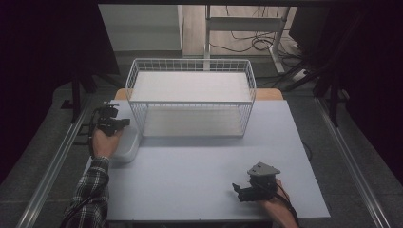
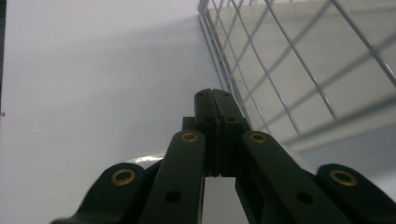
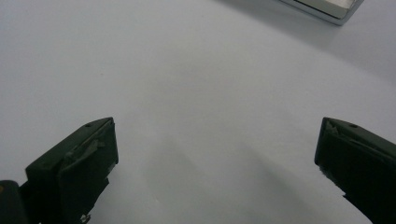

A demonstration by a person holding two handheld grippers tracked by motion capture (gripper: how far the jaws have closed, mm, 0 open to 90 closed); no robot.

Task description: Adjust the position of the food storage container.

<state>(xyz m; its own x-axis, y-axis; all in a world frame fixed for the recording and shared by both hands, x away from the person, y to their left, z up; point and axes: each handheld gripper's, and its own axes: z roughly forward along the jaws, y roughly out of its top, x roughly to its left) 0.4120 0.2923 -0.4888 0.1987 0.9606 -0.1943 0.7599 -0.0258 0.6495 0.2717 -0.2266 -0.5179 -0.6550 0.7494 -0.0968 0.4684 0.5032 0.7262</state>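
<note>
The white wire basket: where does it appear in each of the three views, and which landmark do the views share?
High view: the white wire basket stands at the upper middle, at the far part of the table.
Left gripper view: its wire wall fills the upper right, just beyond the shut jaws of the left gripper.
Right gripper view: no wire mesh can be made out.
Shared landmark: the pale table top.

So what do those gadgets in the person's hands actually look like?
Both are black. The left gripper has brass-coloured rivets on its linkage and a dark cable trailing back. The right gripper carries a grey three-cornered plate. The left sleeve is checked black and white.
</note>
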